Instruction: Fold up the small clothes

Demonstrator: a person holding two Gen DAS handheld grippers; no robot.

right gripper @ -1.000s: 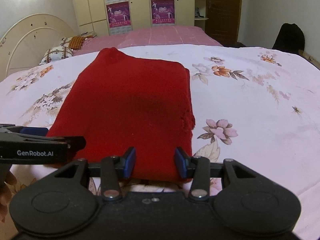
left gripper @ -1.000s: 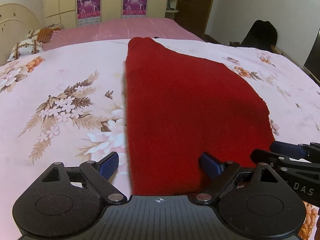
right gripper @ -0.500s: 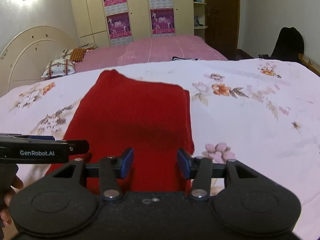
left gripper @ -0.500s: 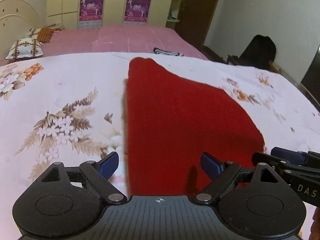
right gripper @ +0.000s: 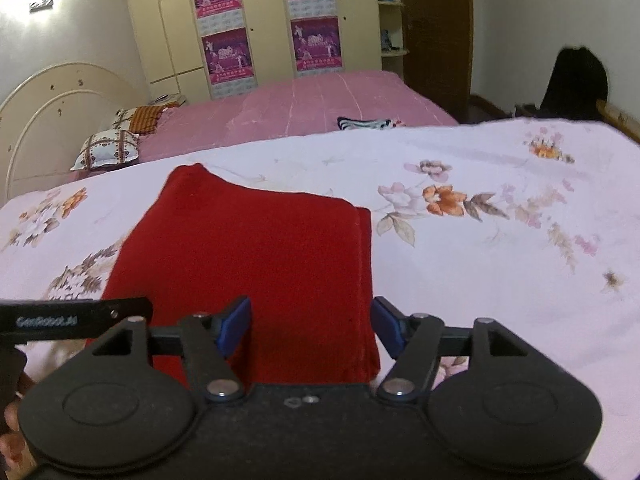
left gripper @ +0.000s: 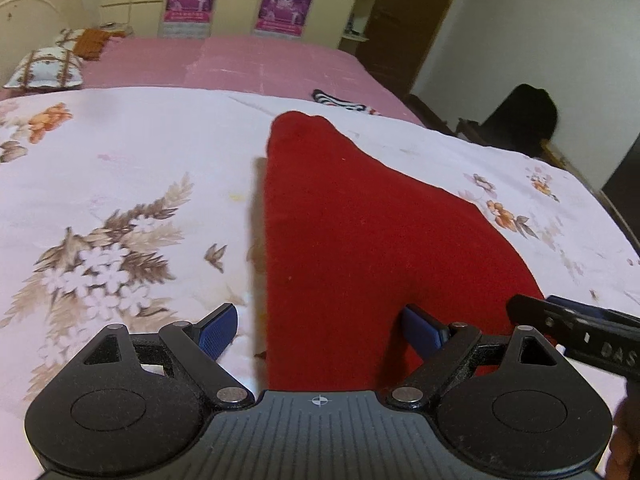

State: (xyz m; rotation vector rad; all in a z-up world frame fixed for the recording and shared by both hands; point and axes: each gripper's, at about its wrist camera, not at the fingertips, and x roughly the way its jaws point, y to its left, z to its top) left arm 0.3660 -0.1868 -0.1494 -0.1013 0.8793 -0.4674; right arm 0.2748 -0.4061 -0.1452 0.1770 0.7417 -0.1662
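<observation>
A folded red garment [left gripper: 360, 248] [right gripper: 256, 248] lies flat on the floral bedsheet [left gripper: 120, 184] [right gripper: 500, 240]. My left gripper [left gripper: 320, 330] hovers wide open over its near left corner, nothing pressed between the blue pads. My right gripper [right gripper: 310, 326] hangs over the garment's near right corner with its jaws opening; the pads stand apart from the cloth's edges and hold nothing. Each gripper's tip shows at the side of the other view: the right gripper's finger [left gripper: 576, 332] and the left gripper's finger [right gripper: 76, 314].
A pink bedspread [left gripper: 240, 60] covers the far half of the bed, with a striped cloth [right gripper: 368, 123] on it. Pillows [right gripper: 108, 150] lie by the headboard. A wardrobe with posters [right gripper: 260, 24] stands behind. A dark bag [left gripper: 520, 116] sits at the right.
Both grippers have pulled back from the garment, which now sits farther off in both views. The right gripper's jaws have spread wider. The left gripper's opening is unchanged.
</observation>
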